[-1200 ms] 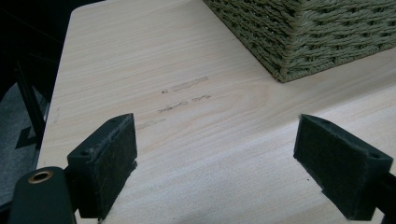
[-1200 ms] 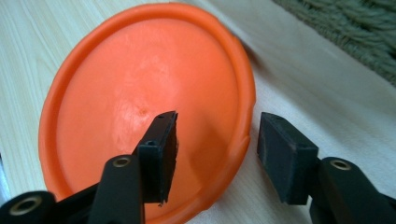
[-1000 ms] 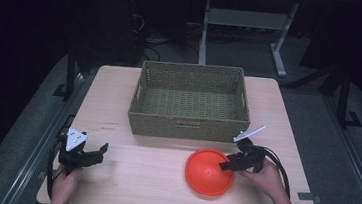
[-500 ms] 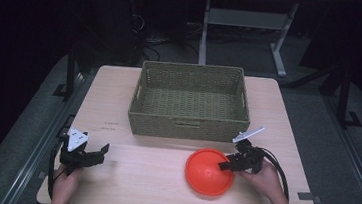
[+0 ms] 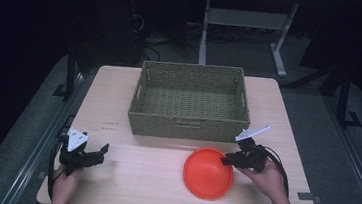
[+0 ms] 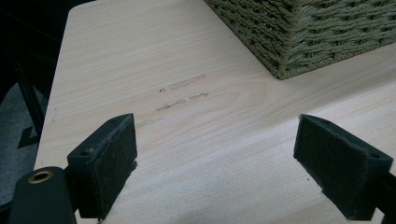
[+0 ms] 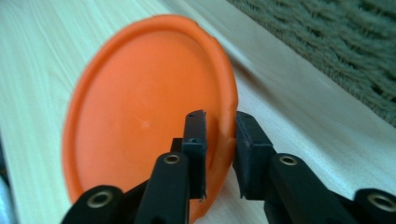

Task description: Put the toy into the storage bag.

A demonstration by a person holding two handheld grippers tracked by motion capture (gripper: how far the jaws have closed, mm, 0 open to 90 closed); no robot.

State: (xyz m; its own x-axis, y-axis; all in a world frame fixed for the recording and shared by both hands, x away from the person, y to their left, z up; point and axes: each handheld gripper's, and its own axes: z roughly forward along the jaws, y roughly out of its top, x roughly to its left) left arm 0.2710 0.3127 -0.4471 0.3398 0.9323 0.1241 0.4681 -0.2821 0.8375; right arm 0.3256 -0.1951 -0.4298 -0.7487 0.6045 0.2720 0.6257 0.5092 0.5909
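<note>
Your right gripper (image 7: 219, 154) only pinches the plate (image 7: 144, 116) by its thin rim, so it could slip; left gripper (image 6: 219, 163) sits open, empty.

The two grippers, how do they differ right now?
The left gripper has its jaws spread wide with only bare table between them; the right gripper is closed on the rim of the orange plate. The left sits near the table's front-left corner, away from the woven basket; the right is just in front of it. Both are black and hand-held.
</note>
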